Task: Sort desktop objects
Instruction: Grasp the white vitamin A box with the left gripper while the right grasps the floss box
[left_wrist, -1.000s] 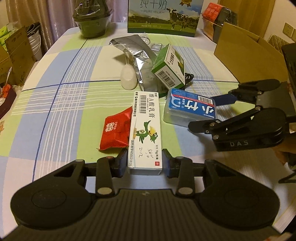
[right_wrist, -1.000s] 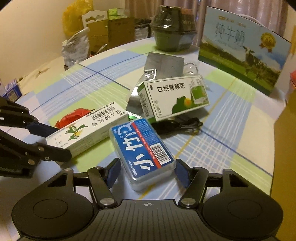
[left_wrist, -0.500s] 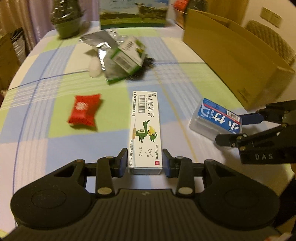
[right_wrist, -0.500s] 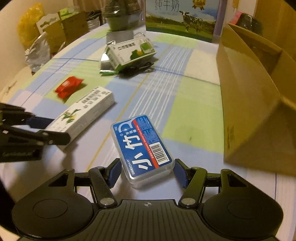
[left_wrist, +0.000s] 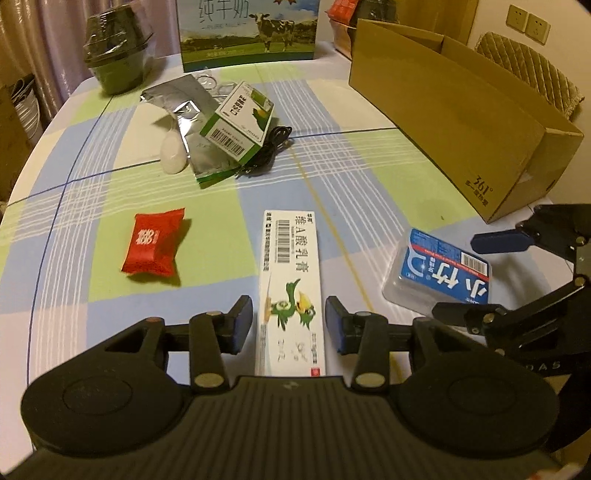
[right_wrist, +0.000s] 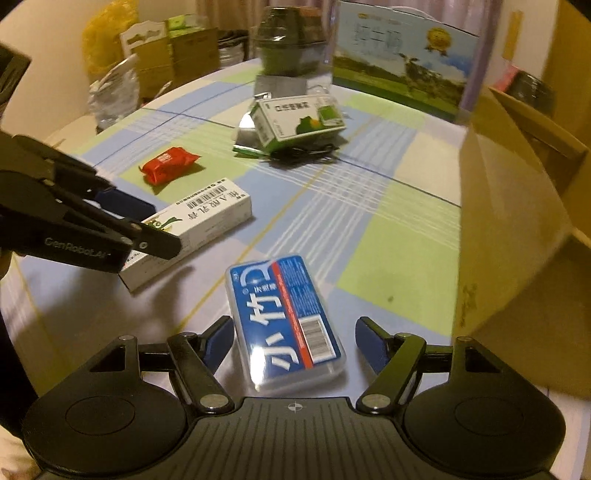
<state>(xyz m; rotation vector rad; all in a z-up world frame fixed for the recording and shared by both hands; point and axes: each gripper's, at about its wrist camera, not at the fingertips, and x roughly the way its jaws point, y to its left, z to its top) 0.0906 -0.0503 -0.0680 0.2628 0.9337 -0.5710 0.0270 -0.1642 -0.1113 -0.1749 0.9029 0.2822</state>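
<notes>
**Both grippers opened off their boxes**

The left gripper (left_wrist: 289, 320) has just been opening; a small gap is seen on each side of the long white ointment box (left_wrist: 291, 291), which lies flat on the checked tablecloth (left_wrist: 369, 177) between the blue pads. The right gripper (right_wrist: 294, 342) has also just been opening; its jaws stand wide, clear of the blue toothpick case (right_wrist: 284, 319), which is seen between them on the cloth, near the cardboard box (right_wrist: 517, 236).

left claw (left_wrist: 289, 324) released white carton (left_wrist: 291, 284) | right claw (right_wrist: 294, 341) released blue case (right_wrist: 286, 321)
</notes>
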